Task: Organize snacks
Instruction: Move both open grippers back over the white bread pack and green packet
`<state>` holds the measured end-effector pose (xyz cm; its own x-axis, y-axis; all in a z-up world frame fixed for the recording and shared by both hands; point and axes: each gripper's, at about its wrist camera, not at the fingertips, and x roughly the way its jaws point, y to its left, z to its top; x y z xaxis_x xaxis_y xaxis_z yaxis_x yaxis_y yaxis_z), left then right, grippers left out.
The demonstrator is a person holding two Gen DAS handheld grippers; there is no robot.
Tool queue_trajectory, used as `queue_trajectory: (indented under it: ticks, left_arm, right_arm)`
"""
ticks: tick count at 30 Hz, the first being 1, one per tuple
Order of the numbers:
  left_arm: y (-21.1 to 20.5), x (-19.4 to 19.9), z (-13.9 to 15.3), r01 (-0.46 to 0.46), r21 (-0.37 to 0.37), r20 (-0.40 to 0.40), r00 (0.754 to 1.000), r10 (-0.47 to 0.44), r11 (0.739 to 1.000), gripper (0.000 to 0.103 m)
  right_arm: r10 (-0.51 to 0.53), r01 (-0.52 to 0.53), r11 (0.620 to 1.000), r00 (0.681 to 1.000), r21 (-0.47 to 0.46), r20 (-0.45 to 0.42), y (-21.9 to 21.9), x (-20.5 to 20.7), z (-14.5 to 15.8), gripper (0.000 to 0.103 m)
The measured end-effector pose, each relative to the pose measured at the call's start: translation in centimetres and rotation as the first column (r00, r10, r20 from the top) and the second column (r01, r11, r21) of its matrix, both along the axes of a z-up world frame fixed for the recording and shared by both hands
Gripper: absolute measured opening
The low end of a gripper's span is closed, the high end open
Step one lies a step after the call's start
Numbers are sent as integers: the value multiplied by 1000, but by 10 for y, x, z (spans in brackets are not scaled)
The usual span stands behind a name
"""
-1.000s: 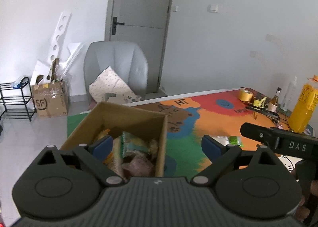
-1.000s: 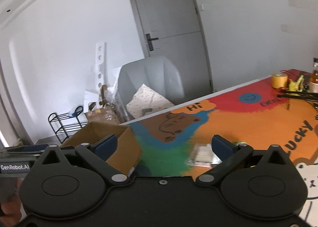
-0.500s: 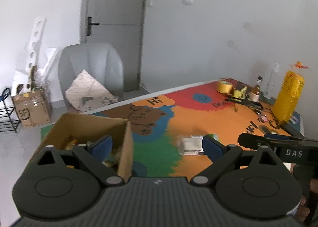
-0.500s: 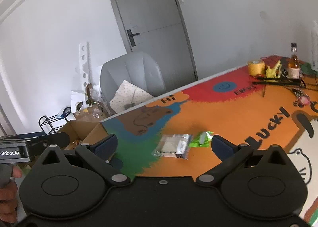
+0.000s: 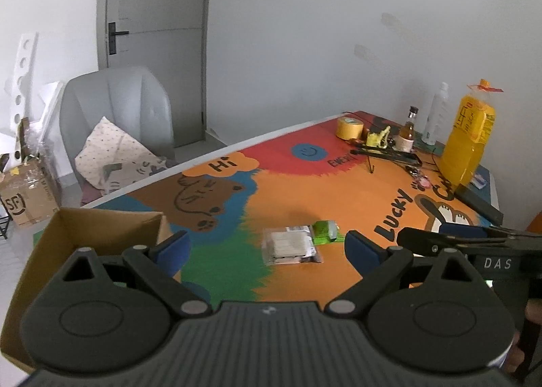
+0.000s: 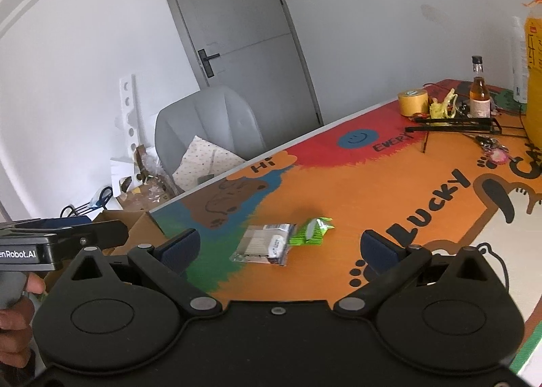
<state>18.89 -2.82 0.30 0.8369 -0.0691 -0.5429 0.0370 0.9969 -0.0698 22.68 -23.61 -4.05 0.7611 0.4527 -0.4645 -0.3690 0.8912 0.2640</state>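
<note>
The clear plastic-wrapped snack pack [image 5: 290,245] lies flat on the colourful printed table mat [image 5: 338,190], where the green patch meets the orange, and a small crumpled bright-green snack wrapper [image 5: 324,232] sits touching its far right corner; from your right wrist the same pair shows as the clear pack [image 6: 264,244] with the green wrapper [image 6: 311,231] just beside it. Your left gripper [image 5: 267,244] has its blue-padded fingers [image 5: 171,246] spread wide with nothing between them, hovering above the mat with the snack pack framed in the gap. Your right gripper [image 6: 279,246] is likewise spread wide and empty, raised over the mat [image 6: 338,190] with both snacks ahead of it. The open brown cardboard box [image 5: 101,227] stands at the left end of the mat, partly under your left gripper's left finger; its contents are hidden from here, and only a corner of the box [image 6: 135,222] shows from the right wrist. Well apart, at the far end of the table, stand a roll of yellow tape [image 5: 349,127], a small brown glass bottle [image 5: 408,131], and a tall yellow plastic bag [image 5: 469,139]. A grey padded chair [image 5: 115,109] with a patterned cushion sits beyond the table, before a grey door [image 5: 155,41].
</note>
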Motion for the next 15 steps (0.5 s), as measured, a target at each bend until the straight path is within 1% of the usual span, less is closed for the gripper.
queue_trajectory:
  ticks: [9,15]
  left_arm:
    - [-9,23,-3,32,-23,-34,999,-33,999,97]
    - [-10,40,-11,36,-36,-51,998,-37,999,97]
  right_arm:
    - [-13,14,1000,1000,24,-17,-14,13,-2,103]
    - [-17,18,999,999,31,-27,-16,25,-6,103]
